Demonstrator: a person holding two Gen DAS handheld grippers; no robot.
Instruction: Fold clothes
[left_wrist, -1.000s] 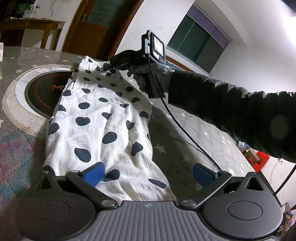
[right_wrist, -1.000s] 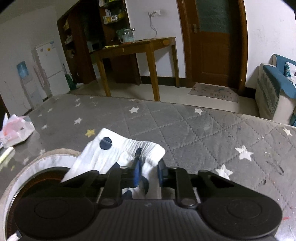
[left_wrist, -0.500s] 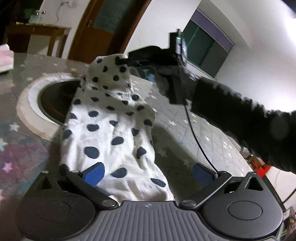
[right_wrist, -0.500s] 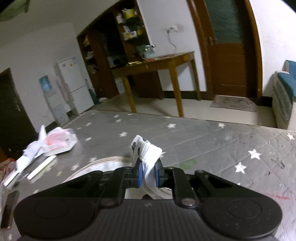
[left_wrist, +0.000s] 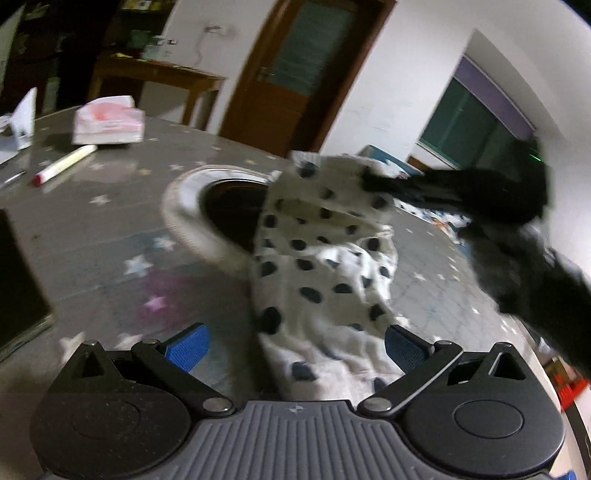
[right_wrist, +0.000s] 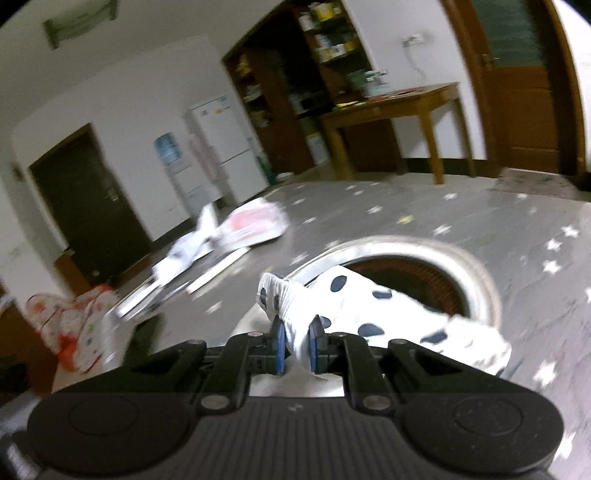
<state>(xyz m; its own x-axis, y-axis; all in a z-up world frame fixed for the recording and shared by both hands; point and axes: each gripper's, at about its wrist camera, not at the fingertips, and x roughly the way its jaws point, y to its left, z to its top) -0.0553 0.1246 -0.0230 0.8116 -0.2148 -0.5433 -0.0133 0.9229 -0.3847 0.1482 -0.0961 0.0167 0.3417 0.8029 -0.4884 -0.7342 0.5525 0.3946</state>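
A white garment with dark blue spots (left_wrist: 325, 266) lies on the grey star-patterned tablecloth (left_wrist: 92, 229), its far end lifted off the table. My right gripper (right_wrist: 294, 345) is shut on that far end (right_wrist: 284, 299) and holds it up; it also shows in the left wrist view (left_wrist: 373, 181), at the cloth's raised tip. My left gripper (left_wrist: 295, 341) is open, its blue pads on either side of the garment's near end, which lies on the table between them.
A round white-rimmed burner plate (left_wrist: 225, 206) is set in the table under the garment's far part. A tissue pack (left_wrist: 109, 125), a marker (left_wrist: 62, 166) and papers lie at the far left. A dark flat device (left_wrist: 18, 288) sits at the left edge.
My right gripper has lifted the garment's far end off the table and carried it towards the near end, so the cloth bunches up. My left gripper stays open at the near end.
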